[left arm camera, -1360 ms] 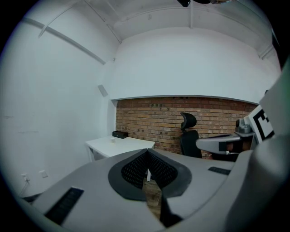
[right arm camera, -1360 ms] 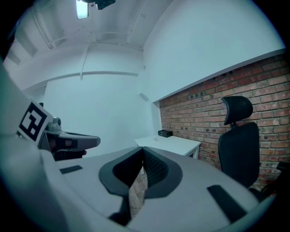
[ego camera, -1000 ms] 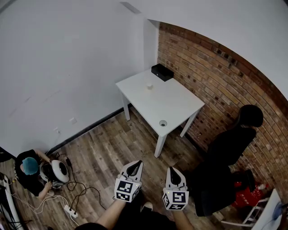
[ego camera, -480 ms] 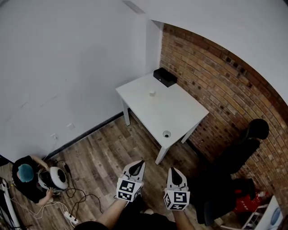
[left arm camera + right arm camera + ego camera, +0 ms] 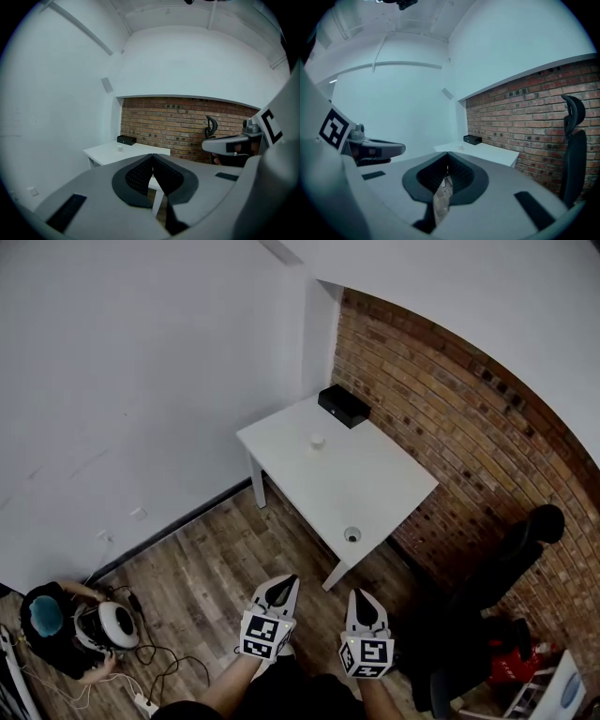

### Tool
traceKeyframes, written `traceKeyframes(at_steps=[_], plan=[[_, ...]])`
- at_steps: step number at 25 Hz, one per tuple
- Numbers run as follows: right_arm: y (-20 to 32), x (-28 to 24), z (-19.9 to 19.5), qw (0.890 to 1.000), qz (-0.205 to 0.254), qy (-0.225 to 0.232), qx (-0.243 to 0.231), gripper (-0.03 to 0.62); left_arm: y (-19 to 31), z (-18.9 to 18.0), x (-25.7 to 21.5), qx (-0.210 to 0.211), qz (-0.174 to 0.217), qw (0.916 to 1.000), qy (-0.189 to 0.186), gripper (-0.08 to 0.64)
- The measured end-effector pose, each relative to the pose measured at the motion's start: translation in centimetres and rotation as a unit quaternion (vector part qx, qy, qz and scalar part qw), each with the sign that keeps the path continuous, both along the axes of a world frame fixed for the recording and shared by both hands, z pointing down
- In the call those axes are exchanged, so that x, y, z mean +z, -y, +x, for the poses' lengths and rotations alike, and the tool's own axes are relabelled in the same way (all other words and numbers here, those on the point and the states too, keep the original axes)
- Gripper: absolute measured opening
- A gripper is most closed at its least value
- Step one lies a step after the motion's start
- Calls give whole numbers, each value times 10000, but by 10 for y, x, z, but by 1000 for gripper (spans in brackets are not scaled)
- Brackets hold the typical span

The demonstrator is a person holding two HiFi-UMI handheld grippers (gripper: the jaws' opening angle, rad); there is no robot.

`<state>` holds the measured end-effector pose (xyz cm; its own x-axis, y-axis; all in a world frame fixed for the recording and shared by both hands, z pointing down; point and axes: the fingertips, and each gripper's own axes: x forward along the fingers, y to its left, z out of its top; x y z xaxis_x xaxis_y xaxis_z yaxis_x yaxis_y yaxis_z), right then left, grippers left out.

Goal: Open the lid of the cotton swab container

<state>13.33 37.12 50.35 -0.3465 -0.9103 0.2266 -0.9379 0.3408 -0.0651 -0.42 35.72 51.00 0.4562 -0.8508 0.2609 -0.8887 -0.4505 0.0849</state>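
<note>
Left gripper (image 5: pixel 283 581): jaws clenched together, nothing between them, pointing ahead just below level.
Right gripper (image 5: pixel 362 595): likewise pressed closed and empty, side by side with the left.
Wooden floor (image 5: pixel 216 568): lying between both grippers and the table, so nothing within reach.
White table (image 5: pixel 375 474): ahead and slightly right, well apart from both tips; right gripper marginally nearer its front corner.
Round item (image 5: pixel 352 534): by the table's near corner, nearest candidate for the swab container; too small to confirm.
Small white pot (image 5: pixel 317 442): mid-table, farther back, upright; the other candidate.
Black box (image 5: pixel 343 406): at the far edge, against the brick wall (image 5: pixel 450 409).
Coming move, as a judgement: closing in straight ahead before any lid work.
</note>
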Motion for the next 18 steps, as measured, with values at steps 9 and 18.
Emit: traceKeyframes(at_steps=[9,18], plan=[[27,7,-24,9999,-100,-12,139,20,32,-29,9,70,-59,9999,-44,12],[54,-4,-44,9999,-14,-77,127,20,53,-50,8,33,34,10000,-72,12]])
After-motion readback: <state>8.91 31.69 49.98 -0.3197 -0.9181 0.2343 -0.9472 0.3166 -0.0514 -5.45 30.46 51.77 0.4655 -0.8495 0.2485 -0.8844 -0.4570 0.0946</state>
